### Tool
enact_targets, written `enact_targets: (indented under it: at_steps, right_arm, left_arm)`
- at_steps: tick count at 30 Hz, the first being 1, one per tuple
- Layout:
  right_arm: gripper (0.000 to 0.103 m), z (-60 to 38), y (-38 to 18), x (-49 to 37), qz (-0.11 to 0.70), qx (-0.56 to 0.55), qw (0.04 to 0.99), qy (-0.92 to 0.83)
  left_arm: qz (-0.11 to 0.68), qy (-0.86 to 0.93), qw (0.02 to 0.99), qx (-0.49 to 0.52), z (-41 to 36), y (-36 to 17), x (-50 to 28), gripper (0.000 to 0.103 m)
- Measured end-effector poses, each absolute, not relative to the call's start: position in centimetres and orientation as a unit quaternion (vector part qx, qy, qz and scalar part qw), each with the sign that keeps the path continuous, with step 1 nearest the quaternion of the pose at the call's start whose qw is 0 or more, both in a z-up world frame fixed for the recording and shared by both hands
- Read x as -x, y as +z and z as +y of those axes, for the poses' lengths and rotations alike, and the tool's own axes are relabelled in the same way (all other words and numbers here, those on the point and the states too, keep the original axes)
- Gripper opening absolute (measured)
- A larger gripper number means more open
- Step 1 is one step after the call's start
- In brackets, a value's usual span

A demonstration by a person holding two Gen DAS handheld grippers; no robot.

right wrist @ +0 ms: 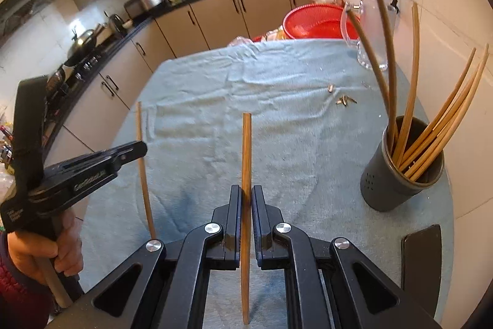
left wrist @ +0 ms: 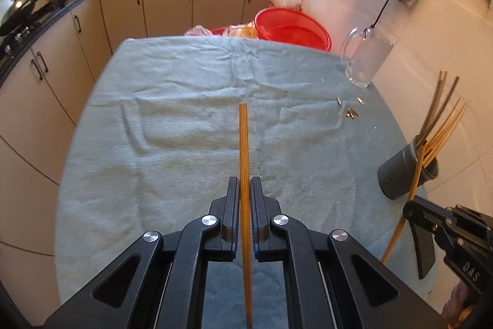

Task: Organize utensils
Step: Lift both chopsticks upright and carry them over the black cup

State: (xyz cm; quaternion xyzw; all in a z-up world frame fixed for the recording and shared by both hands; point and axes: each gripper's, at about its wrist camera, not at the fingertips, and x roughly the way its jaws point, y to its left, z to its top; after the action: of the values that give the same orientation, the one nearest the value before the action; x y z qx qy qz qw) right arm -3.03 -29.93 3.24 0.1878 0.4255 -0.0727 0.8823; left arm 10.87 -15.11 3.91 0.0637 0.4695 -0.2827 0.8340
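Note:
My left gripper (left wrist: 245,184) is shut on a wooden chopstick (left wrist: 244,144) that points forward over the blue-grey cloth (left wrist: 172,125). My right gripper (right wrist: 246,191) is shut on another wooden chopstick (right wrist: 246,150), also held above the cloth. A dark grey holder (right wrist: 400,174) with several chopsticks stands at the right edge of the table, ahead and right of the right gripper. In the left wrist view the holder (left wrist: 403,171) is at far right, with the right gripper (left wrist: 414,208) and its chopstick (left wrist: 409,205) beside it. The left gripper (right wrist: 140,148) and its chopstick (right wrist: 143,162) show at the left of the right wrist view.
A clear glass mug (left wrist: 366,57) stands at the far right of the table. Small brown bits (left wrist: 351,112) lie on the cloth near it. A red basin (left wrist: 292,30) sits beyond the far edge. Kitchen cabinets (left wrist: 166,5) and a counter run along the left and back. A wall is at right.

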Motion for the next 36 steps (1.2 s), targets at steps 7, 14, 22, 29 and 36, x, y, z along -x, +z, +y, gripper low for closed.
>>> enact_targets:
  at_steps: [7,14,22,29,36]
  right_arm:
    - [0.007,-30.1,4.5,4.7,0.404,-0.192,0.891,-0.076]
    - [0.007,-30.8,6.0,6.1,0.381,-0.201,0.899,-0.081]
    - [0.007,-31.5,7.7,7.2,0.356,-0.207,0.907,-0.087]
    - [0.007,-32.3,9.3,8.5,0.334,-0.212,0.914,-0.092]
    - [0.007,-33.6,10.7,10.4,0.317,-0.225,0.916,-0.1]
  left_arm:
    - [0.455,-0.277,0.845,-0.055,-13.1,5.9,-8.2,0.006]
    - [0.439,-0.281,0.852,-0.05,-12.5,7.8,-6.6,0.006]
    - [0.418,-0.278,0.863,-0.05,-12.5,10.0,-5.6,0.006]
    - [0.403,-0.281,0.87,-0.049,-12.7,11.8,-4.9,0.006]
    - [0.387,-0.295,0.872,-0.051,-13.7,13.6,-4.0,0.006]
